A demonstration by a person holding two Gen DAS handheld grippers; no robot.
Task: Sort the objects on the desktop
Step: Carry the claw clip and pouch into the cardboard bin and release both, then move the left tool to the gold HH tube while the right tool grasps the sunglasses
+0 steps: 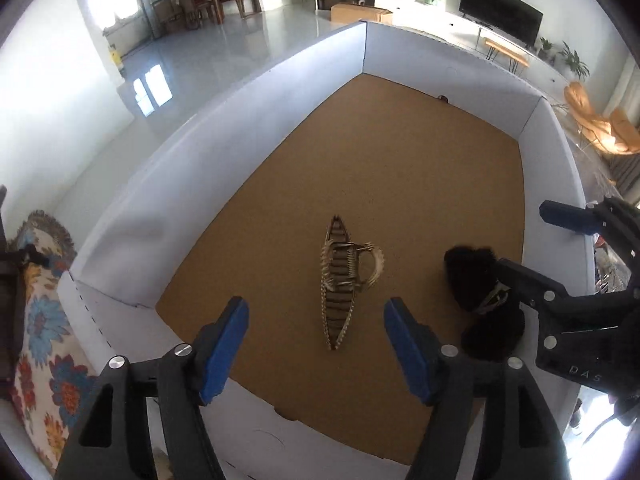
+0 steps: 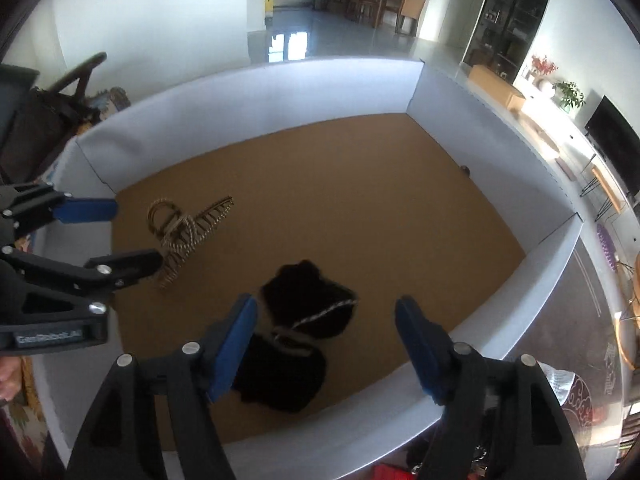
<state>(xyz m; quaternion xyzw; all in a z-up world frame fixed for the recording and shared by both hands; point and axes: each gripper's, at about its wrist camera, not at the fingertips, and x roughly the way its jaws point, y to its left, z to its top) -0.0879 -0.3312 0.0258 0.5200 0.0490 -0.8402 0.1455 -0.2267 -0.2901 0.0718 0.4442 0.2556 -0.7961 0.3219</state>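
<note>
In the left wrist view, the left gripper (image 1: pixel 316 354) is seen spread wide, with nothing between its blue pads; it is held above the near edge of the cork-lined tray (image 1: pixel 256 104). A small woven boat model (image 1: pixel 338 284) lies flat on the cork just ahead of the open jaws, untouched. To its right, a black furry item (image 1: pixel 486 300) rests on the cork, partly hidden by the right gripper (image 1: pixel 532 240), whose jaws are also seen apart.

In the right wrist view, the right gripper (image 2: pixel 326 350) is shown spread, with nothing pinched. Below and between its fingers the black furry item (image 2: pixel 296 332) is seen as two dark lobes joined by a pale cord, lying on the cork near the tray's (image 2: pixel 248 92) front wall. The boat model (image 2: pixel 188 232) lies further left, just beside the left gripper (image 2: pixel 120 236), whose pads stand open.

Both things are judged to be already inside the tray and neither is held. Whether more objects are left to sort cannot be told, since nothing else of the desktop is shown clearly.
</note>
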